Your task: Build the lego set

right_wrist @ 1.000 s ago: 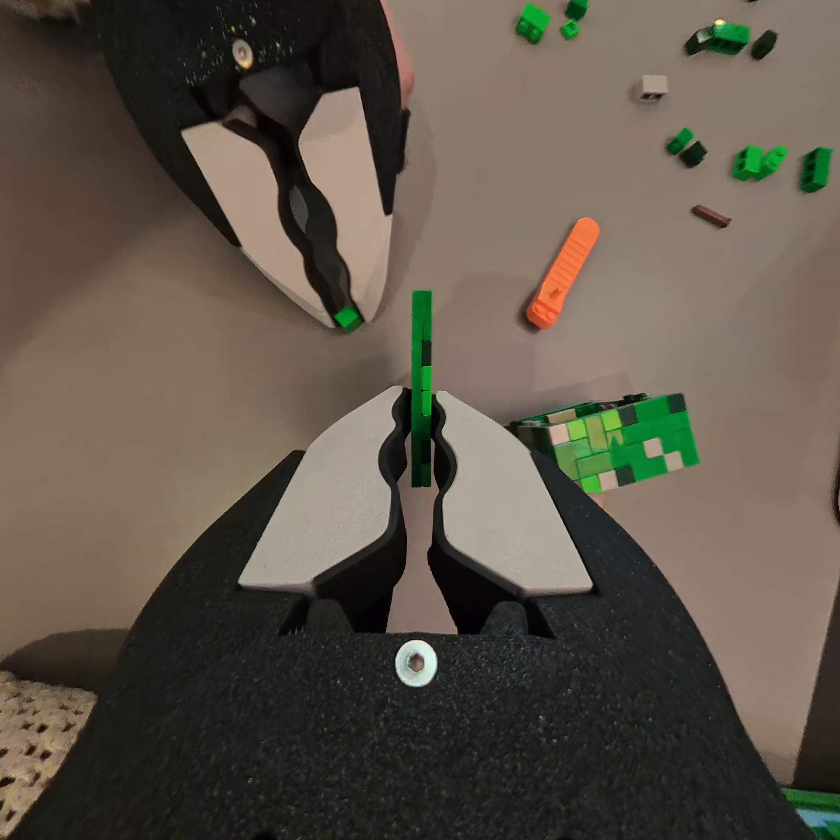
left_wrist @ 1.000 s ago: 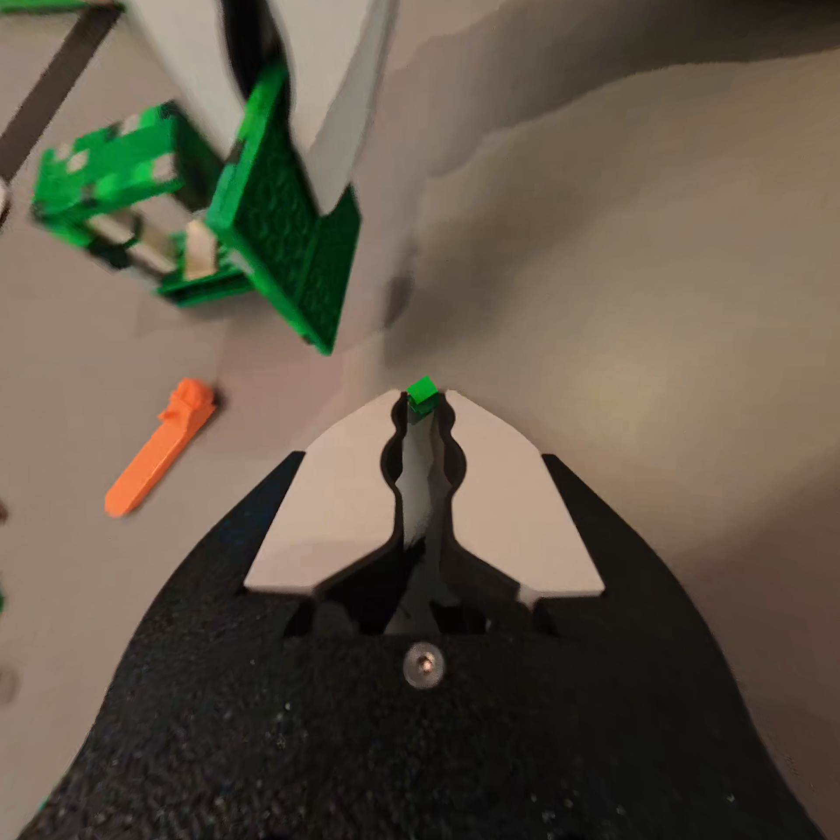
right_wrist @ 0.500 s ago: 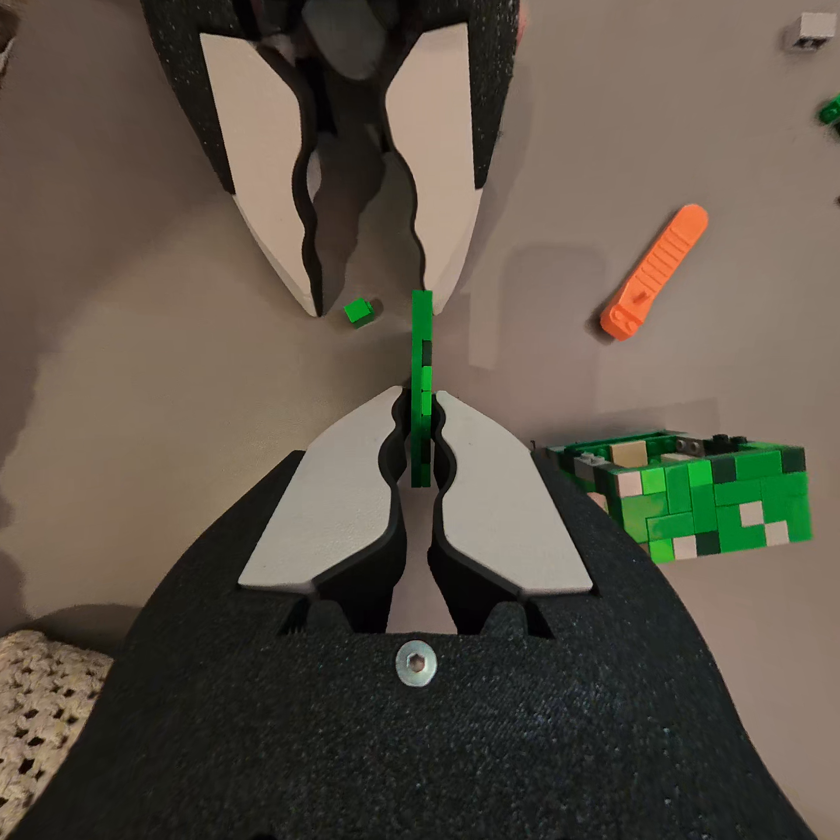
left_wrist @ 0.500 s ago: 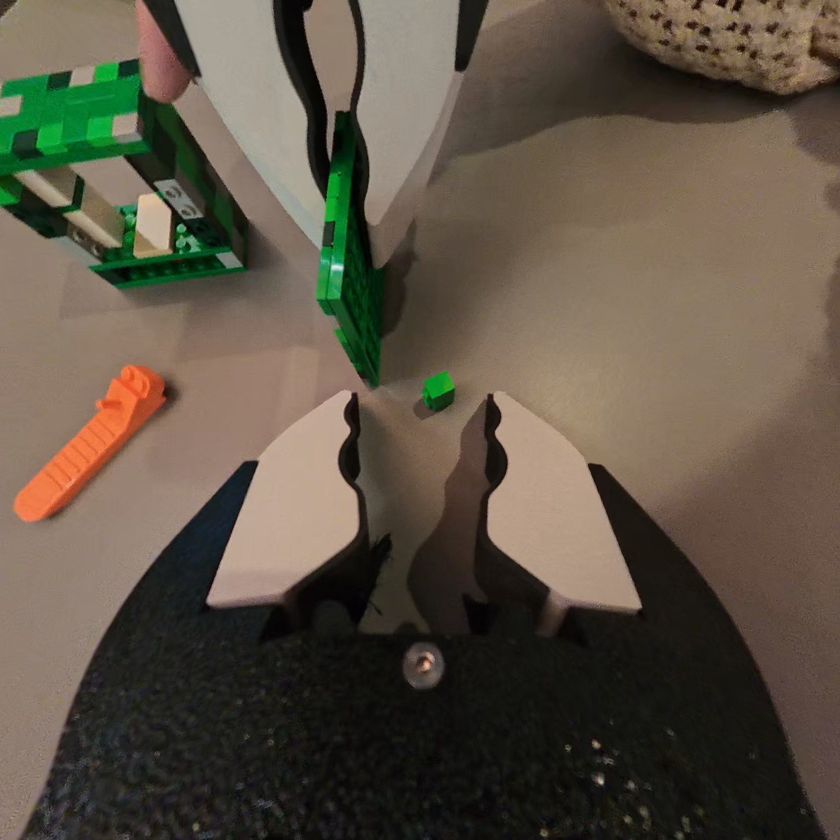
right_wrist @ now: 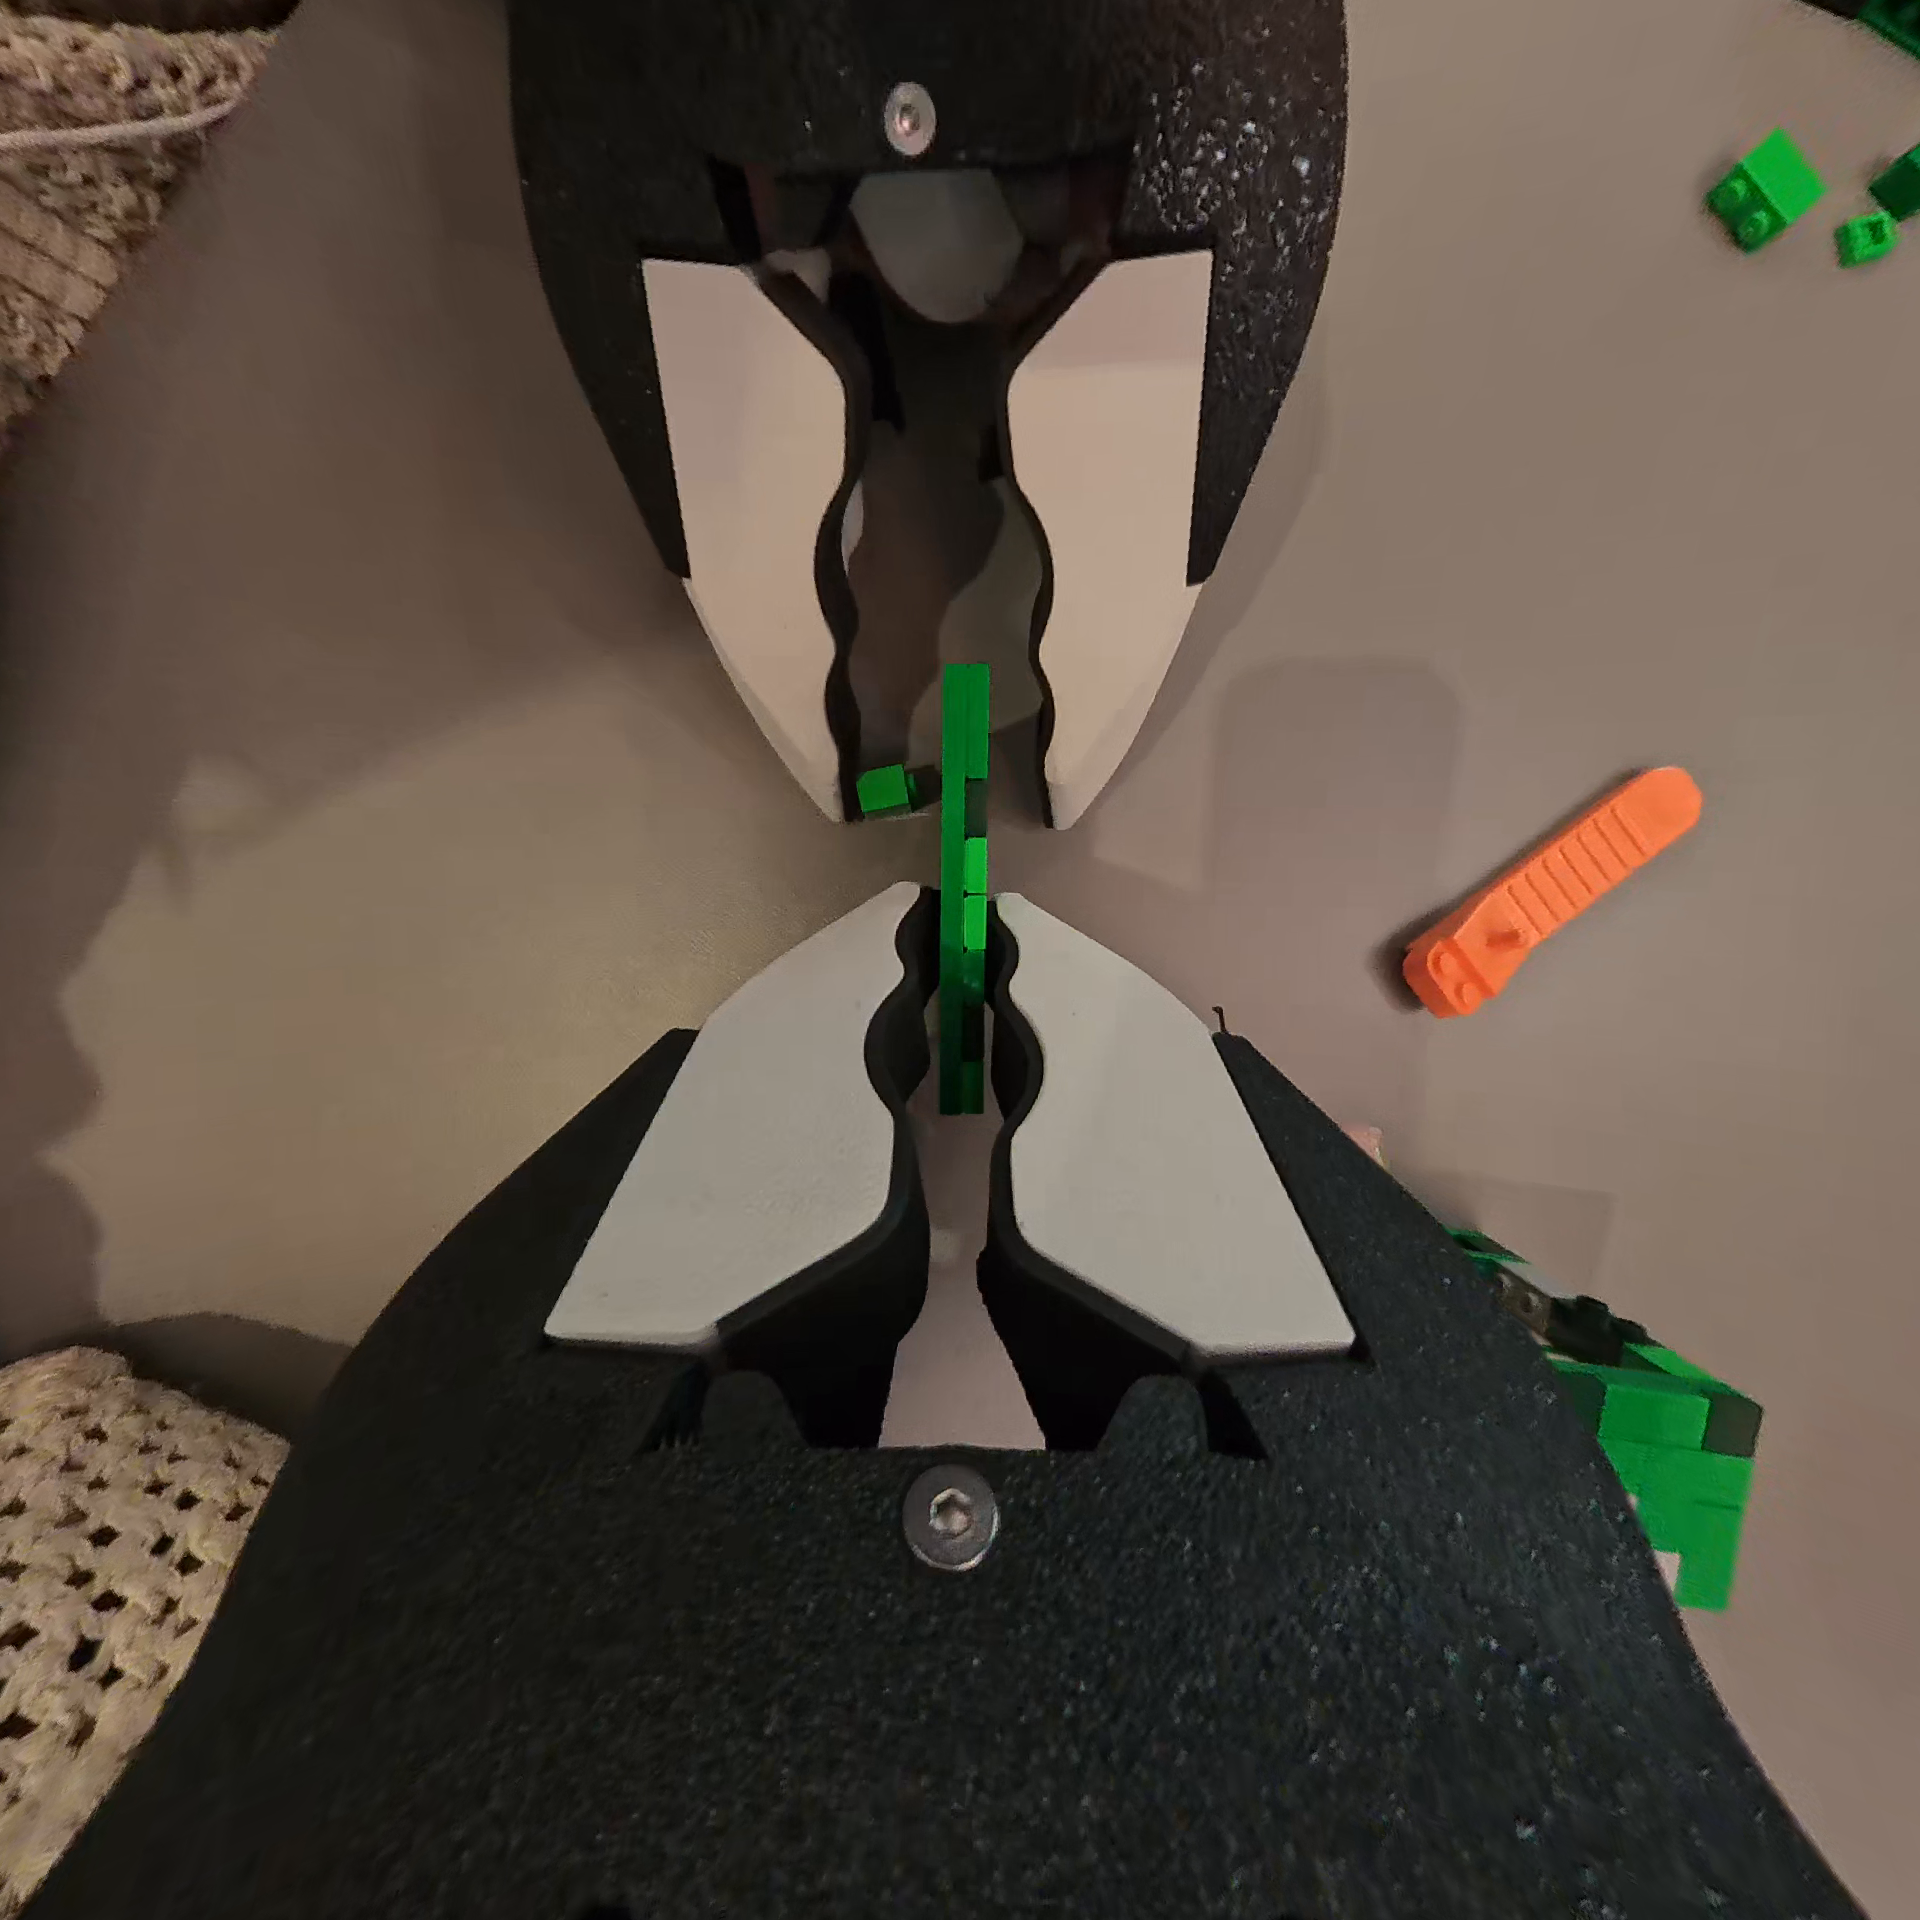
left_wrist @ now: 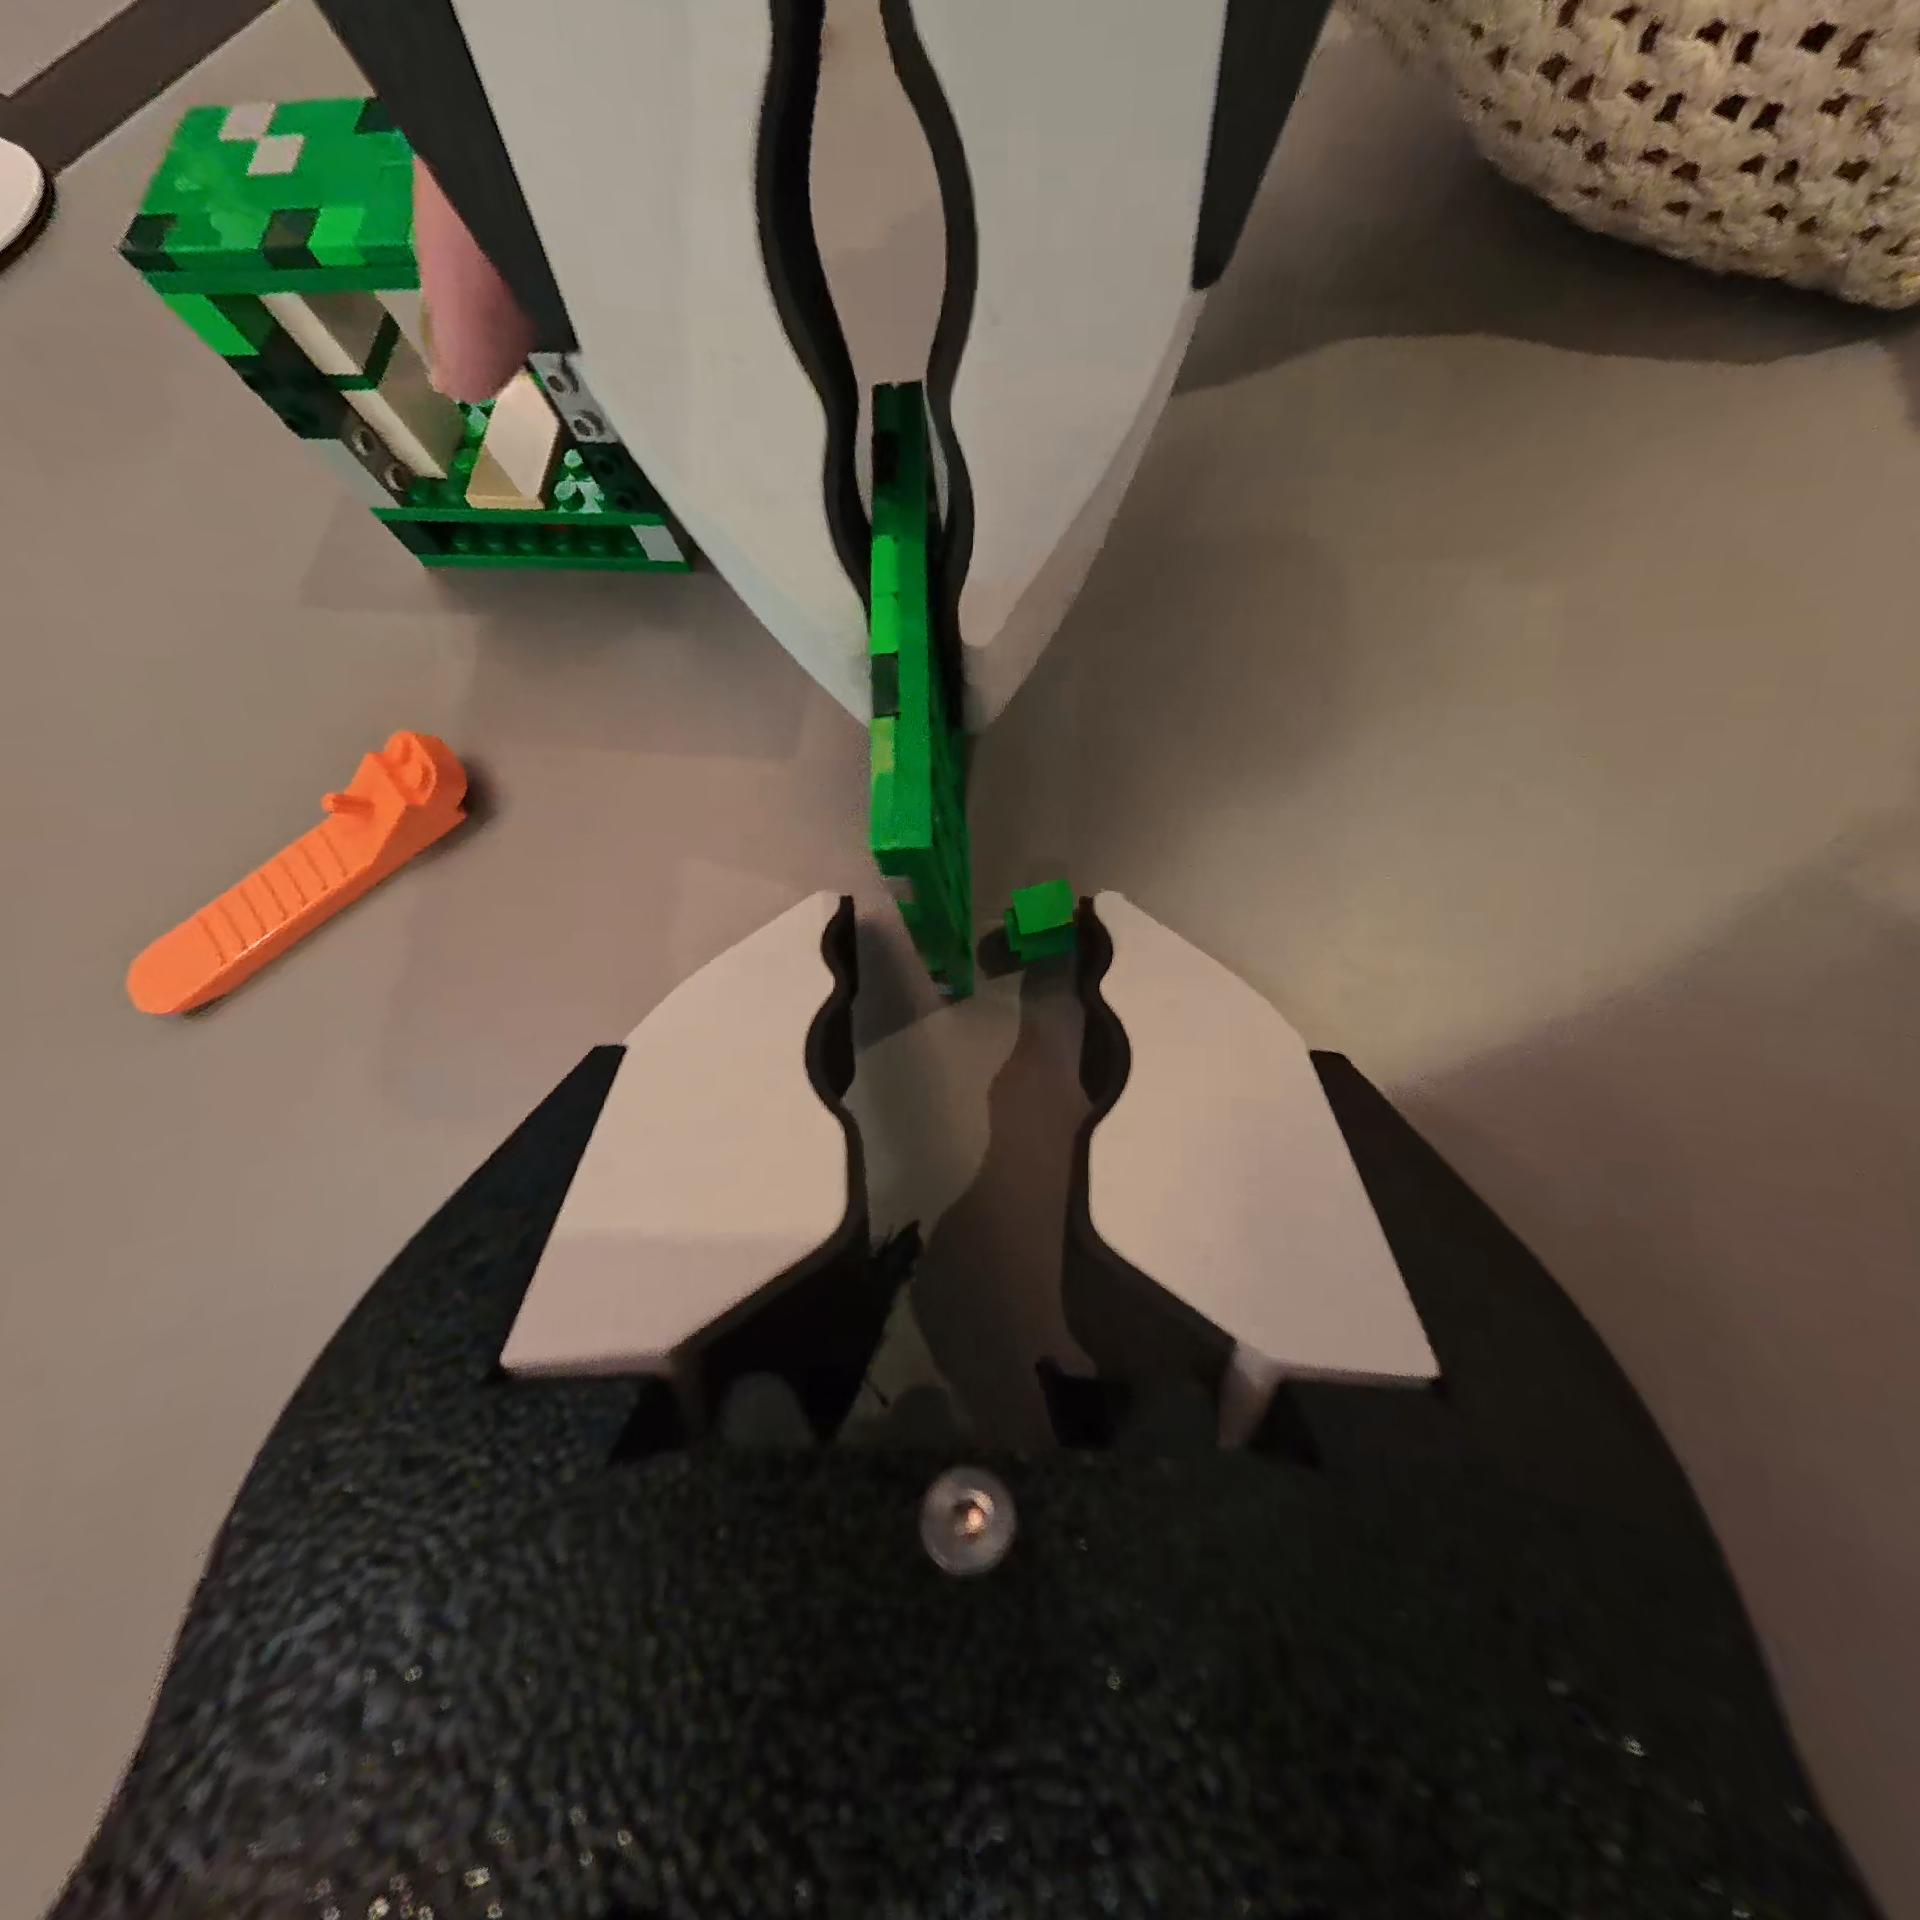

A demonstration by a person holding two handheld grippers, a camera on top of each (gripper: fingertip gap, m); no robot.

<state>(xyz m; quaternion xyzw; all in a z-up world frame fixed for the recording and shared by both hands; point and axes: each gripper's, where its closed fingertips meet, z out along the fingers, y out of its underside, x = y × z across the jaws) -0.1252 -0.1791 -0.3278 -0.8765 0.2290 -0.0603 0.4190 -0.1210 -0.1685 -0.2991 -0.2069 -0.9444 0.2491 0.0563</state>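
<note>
On a grey tabletop [left_wrist: 1455, 727], the right gripper [right_wrist: 958, 894] pinches a green plate panel [right_wrist: 964, 790] upright on edge, while the left gripper [left_wrist: 966, 914], fingers spread, flanks the panel's far end, a tiny green brick [left_wrist: 1039, 914] just inside one fingertip.

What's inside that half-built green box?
Inside the box, tan and white bricks sit on a green studded floor. A finger and the right gripper hide the rest.

green plate [left_wrist: 920, 790] now between opened left tongs [left_wrist: 966, 914], small green brick [left_wrist: 1039, 920] dropped
</note>
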